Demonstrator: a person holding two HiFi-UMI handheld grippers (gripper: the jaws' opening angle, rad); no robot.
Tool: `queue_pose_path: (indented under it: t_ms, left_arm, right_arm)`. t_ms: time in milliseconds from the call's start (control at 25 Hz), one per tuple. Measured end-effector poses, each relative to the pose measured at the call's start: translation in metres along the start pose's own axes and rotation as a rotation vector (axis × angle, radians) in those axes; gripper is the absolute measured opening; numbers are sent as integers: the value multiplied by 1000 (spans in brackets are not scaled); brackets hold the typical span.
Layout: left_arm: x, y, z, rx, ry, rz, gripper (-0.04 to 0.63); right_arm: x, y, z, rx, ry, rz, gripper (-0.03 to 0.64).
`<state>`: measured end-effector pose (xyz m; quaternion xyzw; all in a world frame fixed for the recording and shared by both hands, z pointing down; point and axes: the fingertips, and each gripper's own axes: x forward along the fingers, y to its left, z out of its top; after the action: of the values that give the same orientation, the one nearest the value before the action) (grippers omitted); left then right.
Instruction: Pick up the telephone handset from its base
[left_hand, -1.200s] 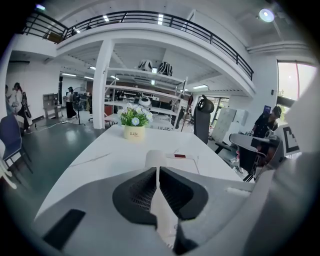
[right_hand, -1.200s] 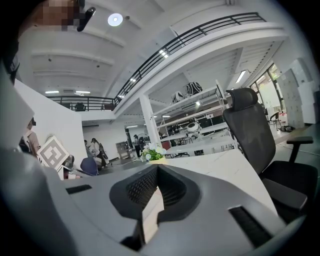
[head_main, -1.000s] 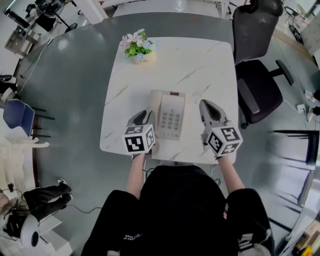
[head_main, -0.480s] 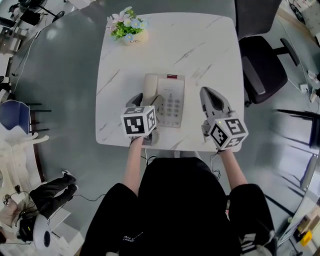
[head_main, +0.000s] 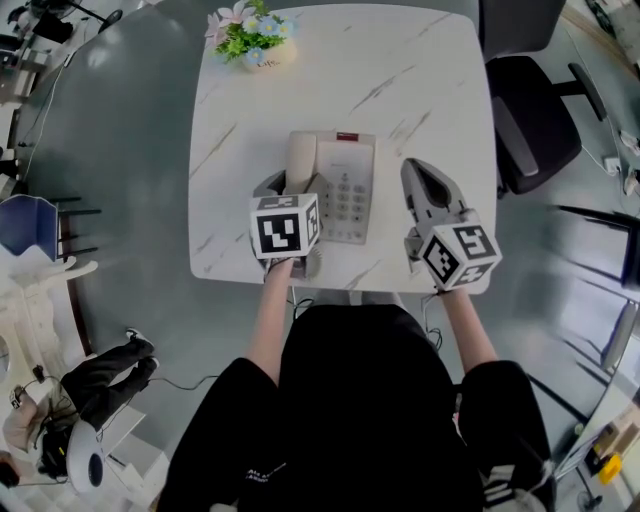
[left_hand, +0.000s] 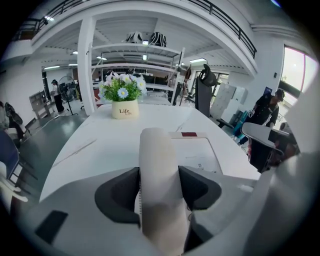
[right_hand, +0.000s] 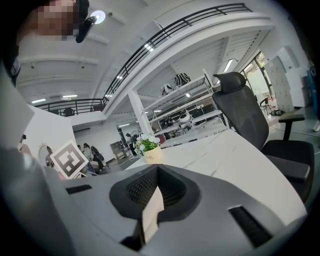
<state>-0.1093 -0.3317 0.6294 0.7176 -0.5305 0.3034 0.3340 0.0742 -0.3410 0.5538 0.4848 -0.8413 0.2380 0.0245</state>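
The cream telephone base (head_main: 346, 192) lies mid-table with its handset (head_main: 301, 160) in the cradle along its left side. My left gripper (head_main: 291, 186) points steeply down over the handset's near end. In the left gripper view the handset (left_hand: 157, 165) fills the gap of the left gripper (left_hand: 159, 187). The jaws have just been closing, and both dark pads (left_hand: 119, 194) lie against its sides. The handset rests on the base. My right gripper (head_main: 414, 168) hovers just right of the base, shut and holding nothing; in its own view the right gripper (right_hand: 155, 192) has its pads together.
A flower pot (head_main: 250, 38) stands at the white marble table's (head_main: 430, 80) far left corner. A black office chair (head_main: 535, 95) is at the table's right, and a blue chair (head_main: 28, 226) is on the floor at the left. Both grippers are close to the table's near edge.
My left gripper has moved right and down from beside the base onto the handset's near end, its jaws now on either side of it. The right gripper has barely shifted.
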Motion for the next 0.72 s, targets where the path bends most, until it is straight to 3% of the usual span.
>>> queue_pose_path:
  t_ms: [720]
  left_arm:
    - [-5, 0, 0, -30, -35, 5, 215]
  right_arm:
    - [-5, 1, 2, -26, -6, -20, -10]
